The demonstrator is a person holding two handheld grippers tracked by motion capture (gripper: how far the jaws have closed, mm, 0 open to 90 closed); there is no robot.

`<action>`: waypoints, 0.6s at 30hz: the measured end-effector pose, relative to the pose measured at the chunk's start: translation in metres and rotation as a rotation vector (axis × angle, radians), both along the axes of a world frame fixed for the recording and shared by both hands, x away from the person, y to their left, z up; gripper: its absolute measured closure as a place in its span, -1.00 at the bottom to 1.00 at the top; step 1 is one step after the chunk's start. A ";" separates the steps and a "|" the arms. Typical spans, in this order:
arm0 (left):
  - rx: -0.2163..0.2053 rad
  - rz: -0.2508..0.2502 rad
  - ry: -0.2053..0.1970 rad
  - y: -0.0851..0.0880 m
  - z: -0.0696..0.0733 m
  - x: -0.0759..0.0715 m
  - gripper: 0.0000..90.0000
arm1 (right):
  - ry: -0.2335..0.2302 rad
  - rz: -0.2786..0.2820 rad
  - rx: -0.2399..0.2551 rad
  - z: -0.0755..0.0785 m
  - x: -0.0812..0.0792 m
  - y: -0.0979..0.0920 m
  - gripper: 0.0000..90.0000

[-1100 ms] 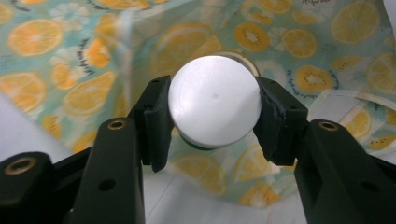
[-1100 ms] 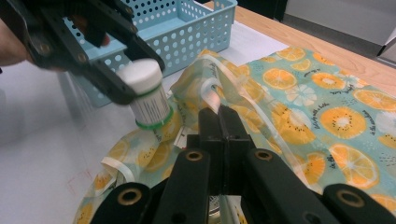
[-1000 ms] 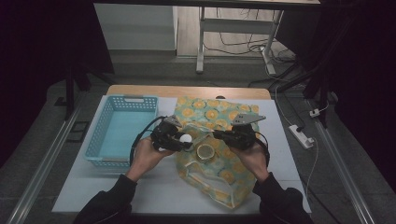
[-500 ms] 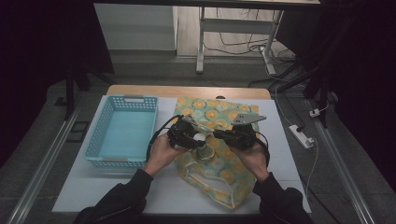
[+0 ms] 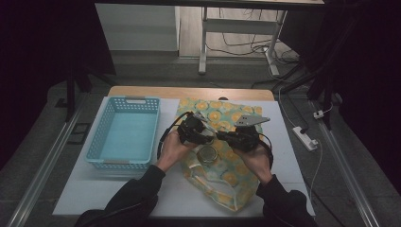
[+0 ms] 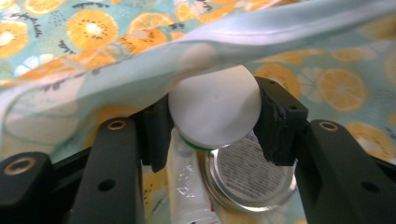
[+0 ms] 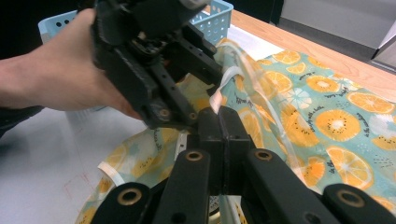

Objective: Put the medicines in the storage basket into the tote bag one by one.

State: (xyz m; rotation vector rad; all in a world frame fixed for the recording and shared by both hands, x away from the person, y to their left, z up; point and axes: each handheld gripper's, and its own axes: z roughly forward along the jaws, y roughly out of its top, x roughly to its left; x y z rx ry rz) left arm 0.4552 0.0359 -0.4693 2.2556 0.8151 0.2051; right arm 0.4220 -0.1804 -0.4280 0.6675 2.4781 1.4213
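An orange-slice patterned bag [image 5: 226,176] lies on the white table, its mouth toward the middle. My left gripper [image 6: 212,126] is shut on the round white cap of a white tube [image 6: 214,109], just under the lifted rim of the bag [image 6: 93,28]. The tube's body [image 6: 189,191] hangs below the cap, beside a round silver-lidded tin [image 6: 252,175] lying inside the bag. In the high view the left gripper [image 5: 207,137] is over the bag's mouth, above the tin [image 5: 207,154]. My right gripper [image 7: 218,114] is shut on the bag's pale rim strap [image 7: 229,77] and holds it up, close to the left gripper [image 7: 149,60].
A light blue plastic basket [image 5: 97,142] stands to the left of the bag, and its corner shows in the right gripper view [image 7: 215,18]. A white power strip [image 5: 307,139] lies off the table's right edge. A wooden strip [image 5: 189,92] runs along the far edge.
The left gripper has moved right with the white tube, from the bag's left edge to over its mouth. The right gripper has stayed put, holding the rim.
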 end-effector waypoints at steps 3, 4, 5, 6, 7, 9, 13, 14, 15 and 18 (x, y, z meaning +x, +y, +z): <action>0.007 0.017 -0.003 -0.002 -0.003 0.005 0.12 | -0.003 0.001 0.001 0.000 0.000 0.000 0.99; 0.003 0.021 0.000 -0.002 -0.005 0.008 0.12 | -0.003 0.002 0.002 0.000 0.000 0.000 0.99; -0.004 0.028 -0.001 -0.002 -0.006 0.009 0.12 | -0.004 0.000 0.000 0.000 0.000 0.000 0.99; -0.003 0.031 -0.001 -0.002 -0.007 0.011 0.12 | -0.004 -0.003 -0.002 0.000 0.000 0.000 0.99; -0.004 0.036 -0.001 -0.002 -0.008 0.012 0.12 | -0.005 -0.003 -0.004 0.000 0.000 0.000 0.99; 0.002 0.042 -0.005 -0.002 -0.010 0.014 0.12 | -0.004 -0.002 -0.005 -0.001 0.000 0.000 0.99; -0.004 0.065 -0.011 -0.002 -0.011 0.019 0.12 | -0.007 -0.003 -0.018 -0.002 0.000 0.002 0.99; -0.002 0.069 -0.011 -0.002 -0.011 0.019 0.12 | -0.008 -0.004 -0.021 -0.002 0.000 0.002 0.99; -0.001 0.075 -0.013 -0.001 -0.012 0.020 0.12 | -0.008 -0.006 -0.021 -0.003 0.000 0.003 0.99; -0.001 0.090 -0.017 0.000 -0.012 0.023 0.12 | -0.007 -0.007 -0.018 -0.002 0.000 0.002 0.99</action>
